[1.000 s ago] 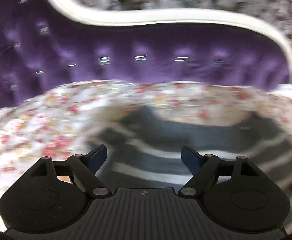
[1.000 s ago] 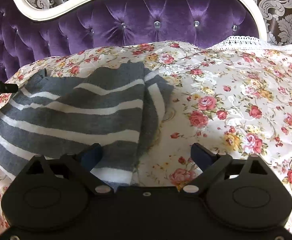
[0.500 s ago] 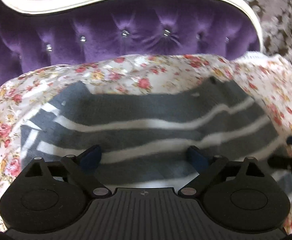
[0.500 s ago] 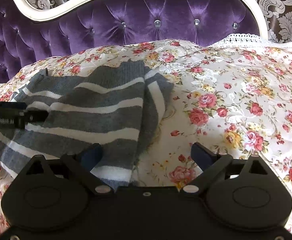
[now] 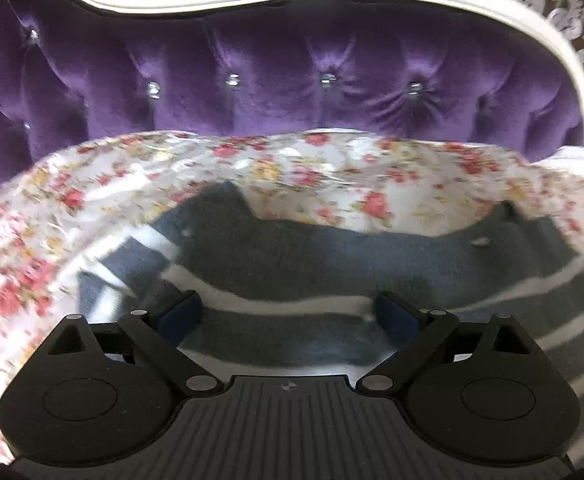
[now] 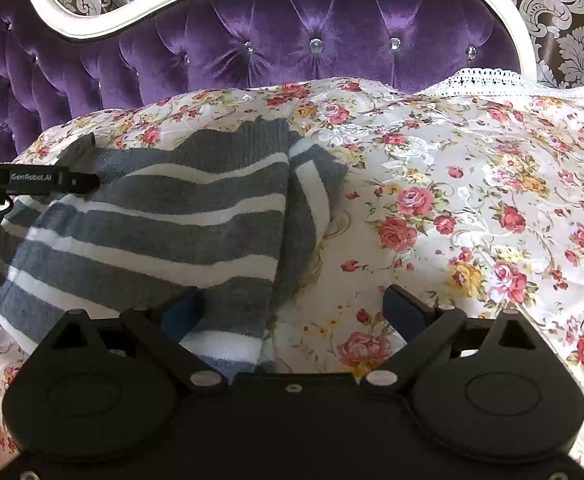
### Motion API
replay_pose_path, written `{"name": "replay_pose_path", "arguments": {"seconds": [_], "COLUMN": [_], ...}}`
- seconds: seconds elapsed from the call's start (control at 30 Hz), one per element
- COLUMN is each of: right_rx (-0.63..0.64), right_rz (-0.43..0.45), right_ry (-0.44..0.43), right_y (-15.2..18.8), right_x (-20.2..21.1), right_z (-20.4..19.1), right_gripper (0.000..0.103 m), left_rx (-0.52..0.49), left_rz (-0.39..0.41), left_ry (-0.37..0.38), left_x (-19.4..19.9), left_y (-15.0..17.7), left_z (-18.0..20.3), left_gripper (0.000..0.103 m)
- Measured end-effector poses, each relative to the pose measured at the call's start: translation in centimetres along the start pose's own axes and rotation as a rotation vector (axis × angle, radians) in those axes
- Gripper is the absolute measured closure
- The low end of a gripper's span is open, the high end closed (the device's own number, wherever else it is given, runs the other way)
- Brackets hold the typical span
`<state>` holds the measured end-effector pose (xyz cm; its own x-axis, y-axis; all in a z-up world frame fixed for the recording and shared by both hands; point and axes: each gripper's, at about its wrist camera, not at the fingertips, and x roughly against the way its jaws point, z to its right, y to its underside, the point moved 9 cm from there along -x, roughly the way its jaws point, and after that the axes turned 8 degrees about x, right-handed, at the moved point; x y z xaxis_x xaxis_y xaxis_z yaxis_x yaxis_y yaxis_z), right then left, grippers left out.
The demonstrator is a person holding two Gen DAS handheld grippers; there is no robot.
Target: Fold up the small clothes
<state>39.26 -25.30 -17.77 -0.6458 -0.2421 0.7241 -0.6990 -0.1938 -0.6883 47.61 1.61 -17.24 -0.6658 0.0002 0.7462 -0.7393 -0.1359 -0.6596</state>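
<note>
Left tongs [image 5: 288,314] have dropped closer over the striped sweater [image 6: 164,216]; both left and right tongs [image 6: 292,312] gape wide, empty.

- Right of the striped sweater [image 6: 164,216] there's a big open stretch of flowery bedspread [image 6: 471,208], easy room for a gripper.
- The purple headboard [image 6: 292,40] walls off the far side.
- The left gripper [image 6: 36,178] pokes in over the sweater's left edge, blocking that side.
</note>
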Motion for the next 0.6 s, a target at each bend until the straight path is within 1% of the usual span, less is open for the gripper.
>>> {"name": "replay_pose_path", "arguments": {"seconds": [0.13,0.23,0.33,0.37,0.43,0.5,0.6], "right_rx": [-0.002,-0.002,-0.003,-0.003,-0.004,-0.006,-0.017], "right_rz": [-0.002,-0.005,-0.004,-0.005,-0.006,-0.005,-0.006], "right_ry": [0.000,0.000,-0.002,-0.003,-0.007,-0.012,-0.024], "right_y": [0.0,0.1,0.1,0.0,0.0,-0.1,-0.1], "right_x": [0.0,-0.1,0.0,-0.1,0.0,0.0,0.1], "right_z": [0.0,0.0,0.0,0.0,0.0,0.1,0.2], "right_gripper": [0.006,0.006,0.006,0.006,0.006,0.006,0.005], "left_rx": [0.005,0.035,0.024,0.033,0.089,0.140,0.151], "left_rz": [-0.003,0.010,0.028,0.032,0.038,0.047,0.039], "left_ry": [-0.065,-0.124,-0.185,-0.179,-0.154,-0.111,-0.054], "left_x": [-1.2,-0.9,-0.5,-0.2,0.7,1.8,3.2], "left_y": [-0.8,-1.5,-1.9,-2.0,-2.0,-2.0,-1.5], "left_z": [-2.3,-4.0,-5.2,-5.5,-6.1,-6.4,-6.1], "left_gripper": [0.006,0.006,0.006,0.006,0.008,0.008,0.008]}}
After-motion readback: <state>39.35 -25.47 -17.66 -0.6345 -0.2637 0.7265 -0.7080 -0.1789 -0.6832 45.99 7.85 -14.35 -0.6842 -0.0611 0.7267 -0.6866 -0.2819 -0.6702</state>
